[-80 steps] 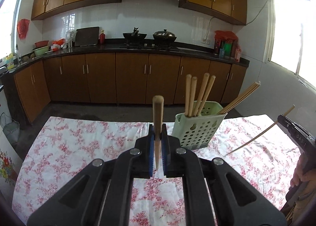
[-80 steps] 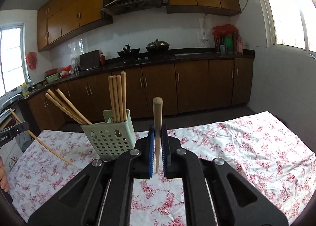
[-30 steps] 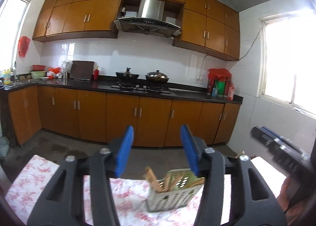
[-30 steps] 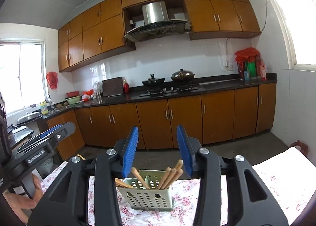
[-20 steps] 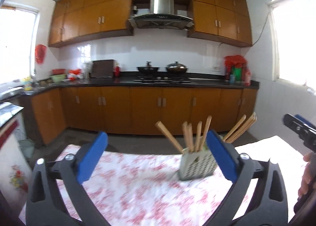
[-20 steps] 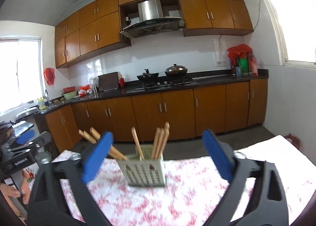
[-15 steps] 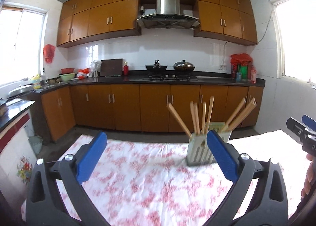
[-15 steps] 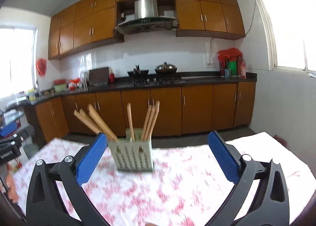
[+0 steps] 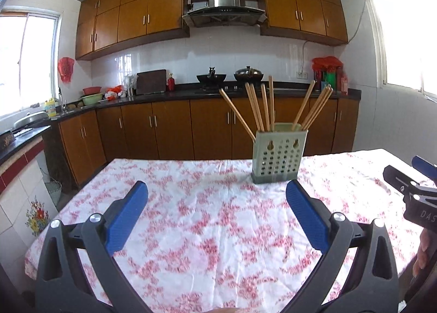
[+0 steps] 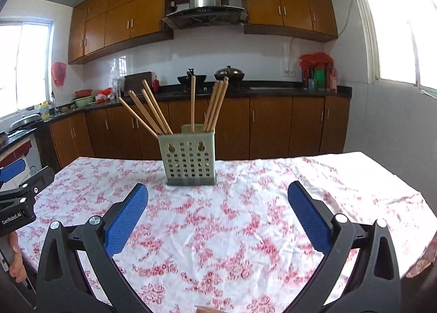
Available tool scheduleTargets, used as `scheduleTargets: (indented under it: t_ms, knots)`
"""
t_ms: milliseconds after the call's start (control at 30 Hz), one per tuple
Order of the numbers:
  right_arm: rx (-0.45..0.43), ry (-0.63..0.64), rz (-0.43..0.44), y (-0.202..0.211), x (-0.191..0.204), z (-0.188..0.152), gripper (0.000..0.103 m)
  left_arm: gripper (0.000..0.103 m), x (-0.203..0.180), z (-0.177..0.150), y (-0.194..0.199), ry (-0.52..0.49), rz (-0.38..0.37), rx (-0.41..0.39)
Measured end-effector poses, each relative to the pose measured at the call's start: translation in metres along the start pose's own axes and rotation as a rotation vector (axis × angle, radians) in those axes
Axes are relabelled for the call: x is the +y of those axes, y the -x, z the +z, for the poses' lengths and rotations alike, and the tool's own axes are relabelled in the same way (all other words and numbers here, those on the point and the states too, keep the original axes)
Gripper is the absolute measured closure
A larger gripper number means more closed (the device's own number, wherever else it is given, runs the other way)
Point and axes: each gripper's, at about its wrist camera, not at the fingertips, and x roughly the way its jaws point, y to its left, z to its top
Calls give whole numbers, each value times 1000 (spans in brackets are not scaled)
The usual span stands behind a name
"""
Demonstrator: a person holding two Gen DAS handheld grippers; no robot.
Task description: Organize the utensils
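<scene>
Chopsticks (image 10: 213,105), light, stiff, slippery wood, fanned upright in perforated green holder (image 10: 188,158) at twelve o'clock on bench (image 10: 245,220); best pinched mid-shaft; left tool (image 9: 217,214) and right tool (image 10: 218,214) both wide, empty.

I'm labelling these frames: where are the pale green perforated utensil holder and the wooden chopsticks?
Pale green perforated utensil holder (image 10: 188,160): right wrist view, on its holed front wall.
Wooden chopsticks (image 10: 192,102): right wrist view, on the upright middle stick.
</scene>
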Motion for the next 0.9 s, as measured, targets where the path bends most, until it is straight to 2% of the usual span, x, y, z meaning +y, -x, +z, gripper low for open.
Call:
scheduleTargets:
  t_ms: [200,400,900]
  knots:
    - [96,-4,14,-4,-1,-25,2,4,-5,-19,-5,-3,-1,46]
    - [151,-29,29,-8,-4,-36,2,4,-1,-29,-14,17,-14,108]
    - [162,-37,20,-7,-10,-36,2,4,-7,-30,-16,17,-23,122]
